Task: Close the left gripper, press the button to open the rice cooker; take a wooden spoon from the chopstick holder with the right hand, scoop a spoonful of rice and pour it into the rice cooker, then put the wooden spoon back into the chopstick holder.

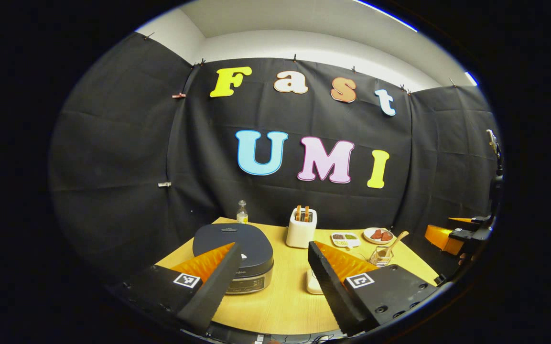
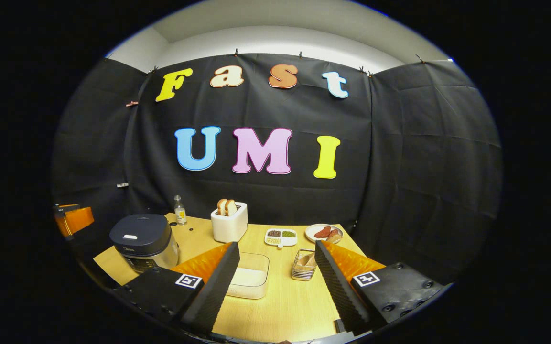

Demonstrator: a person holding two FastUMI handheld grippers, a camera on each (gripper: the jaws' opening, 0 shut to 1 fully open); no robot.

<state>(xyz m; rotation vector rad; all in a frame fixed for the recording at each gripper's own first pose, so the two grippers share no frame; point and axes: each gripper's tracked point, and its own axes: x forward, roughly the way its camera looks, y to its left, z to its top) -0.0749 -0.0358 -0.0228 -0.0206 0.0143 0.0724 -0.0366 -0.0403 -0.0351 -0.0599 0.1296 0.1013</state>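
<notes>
The rice cooker (image 1: pixel 238 251) (image 2: pixel 144 240) has a dark lid, which is down, and stands on the left part of the wooden table. A wire chopstick holder (image 1: pixel 381 258) (image 2: pixel 304 265) carries a wooden spoon (image 1: pixel 396 240) (image 2: pixel 307 259). A clear box of rice (image 2: pixel 249 280) (image 1: pixel 313 282) lies between cooker and holder. My left gripper (image 1: pixel 274 251) hovers open, above the table's near edge, with the cooker behind its left finger. My right gripper (image 2: pixel 276 249) is open too, high over the near edge, with the box and holder between its fingers farther off. The right gripper (image 1: pixel 457 234) shows at the right edge of the left gripper view.
A white toaster (image 1: pixel 301 228) (image 2: pixel 229 222) with bread stands at the back middle. A small bottle (image 1: pixel 242 213) (image 2: pixel 178 210) is at the back left. A divided dish of grains (image 2: pixel 280 236) (image 1: pixel 345 239) and a plate of food (image 2: pixel 323 232) (image 1: pixel 378 235) sit back right.
</notes>
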